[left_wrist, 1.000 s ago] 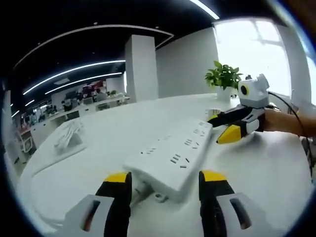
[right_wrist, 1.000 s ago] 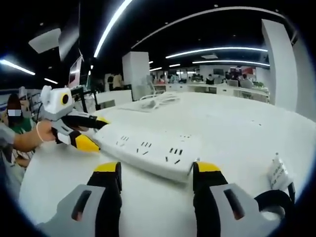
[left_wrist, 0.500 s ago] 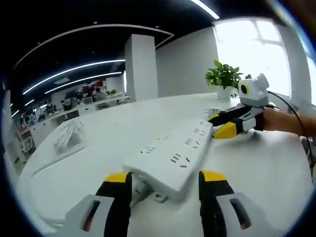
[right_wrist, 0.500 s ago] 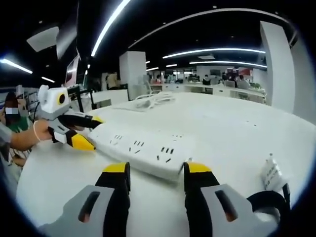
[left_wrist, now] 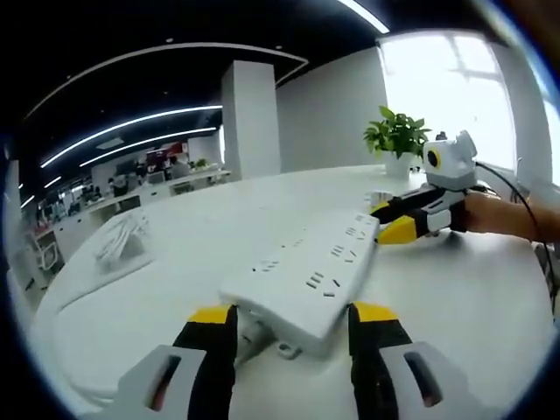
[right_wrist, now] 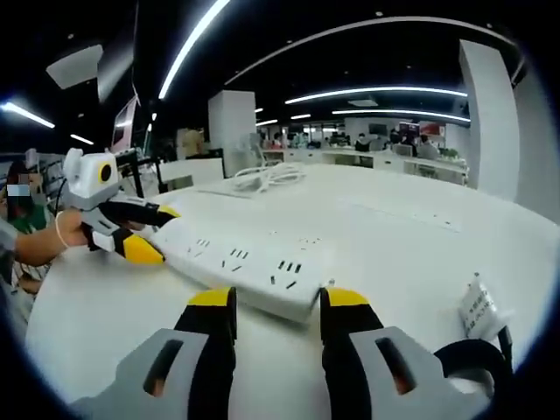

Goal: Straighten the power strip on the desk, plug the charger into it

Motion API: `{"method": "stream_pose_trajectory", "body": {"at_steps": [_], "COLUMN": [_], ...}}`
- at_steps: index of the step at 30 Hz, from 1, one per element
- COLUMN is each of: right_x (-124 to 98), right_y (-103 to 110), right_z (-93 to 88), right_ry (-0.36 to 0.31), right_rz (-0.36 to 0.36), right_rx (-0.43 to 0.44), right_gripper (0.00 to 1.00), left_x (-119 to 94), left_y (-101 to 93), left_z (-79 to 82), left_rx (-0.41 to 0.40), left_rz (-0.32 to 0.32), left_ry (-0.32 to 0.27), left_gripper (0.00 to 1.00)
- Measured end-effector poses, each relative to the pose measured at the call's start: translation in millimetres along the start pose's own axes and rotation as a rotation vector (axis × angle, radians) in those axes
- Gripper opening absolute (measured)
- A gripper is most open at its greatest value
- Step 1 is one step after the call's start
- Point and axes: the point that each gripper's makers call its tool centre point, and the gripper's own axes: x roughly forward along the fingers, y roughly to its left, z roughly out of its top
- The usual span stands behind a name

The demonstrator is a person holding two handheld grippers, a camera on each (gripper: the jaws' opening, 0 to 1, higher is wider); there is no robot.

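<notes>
while power strip (left_wrist: pixel 308 282) lies on white bench (left_wrist: pixel 472 297), left tongs (left_wrist: pixel 291 320) grip one end; right tongs (right_wrist: pixel 269 303) grip other end; charger (right_wrist: pixel 482 306) nearby

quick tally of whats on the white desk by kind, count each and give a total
power strip: 1
bundle of white cable: 1
potted plant: 1
white tag with small print: 1
black cable loop: 1
total: 5
Both grippers, the left gripper and the right gripper, are at the strip's ends and are not counted.
</notes>
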Motion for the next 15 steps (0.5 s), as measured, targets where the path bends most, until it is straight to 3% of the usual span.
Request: {"method": "stream_pose_trajectory", "body": {"at_steps": [15], "right_x": [1.8], "right_y": [-1.0], "right_z": [0.7], "right_ry": [-0.008], "right_rz": [-0.044], "right_rx": [0.013], "right_gripper": [0.37], "left_x": [4.6], "left_y": [4.0], "left_z": [1.8], "left_rx": [0.013], "left_rz": [-0.016], "left_ry": [-0.003], "left_gripper": [0.49]}}
